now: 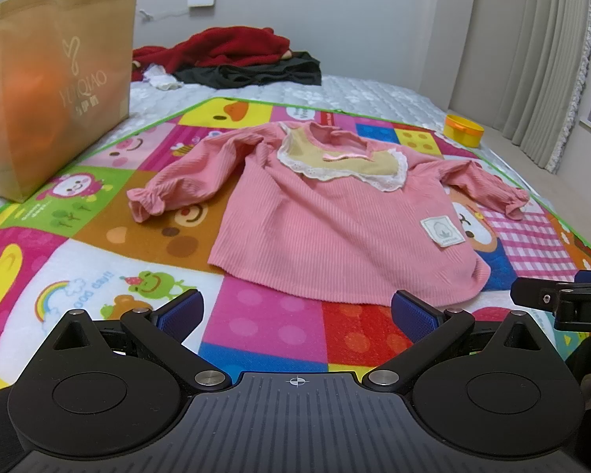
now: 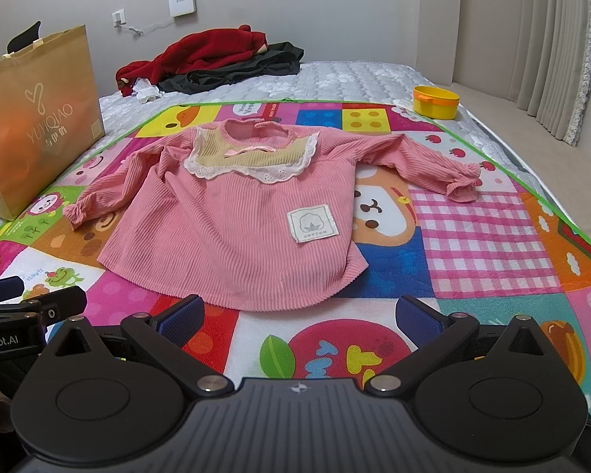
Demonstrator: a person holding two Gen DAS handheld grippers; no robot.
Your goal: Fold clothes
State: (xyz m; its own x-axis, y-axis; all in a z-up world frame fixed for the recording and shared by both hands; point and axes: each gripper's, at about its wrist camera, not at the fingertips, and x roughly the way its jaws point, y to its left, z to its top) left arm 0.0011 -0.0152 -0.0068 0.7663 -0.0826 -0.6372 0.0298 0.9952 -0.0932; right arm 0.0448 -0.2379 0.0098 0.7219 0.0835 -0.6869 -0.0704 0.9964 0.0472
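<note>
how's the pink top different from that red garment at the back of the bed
The pink top lies spread flat on the play mat, sleeves out; the red garment sits crumpled in a heap on the quilt. The pink top has a lace-edged bib and a patch; the red garment looks plain and fuzzy. Both are unfolded.

I count one pink ribbed long-sleeved child's top point(image 2: 232, 232) with two sleeves and one white square cotton patch point(image 2: 312, 222). One colourful cartoon play mat point(image 2: 480, 236) lies under it. At ten o'clock stands one brown paper shopping bag point(image 2: 35, 122). Toward twelve o'clock I see one dark red fleece garment point(image 2: 201, 53) and one black garment point(image 2: 236, 71). At two o'clock sits one round yellow plastic tub point(image 2: 435, 102).
</note>
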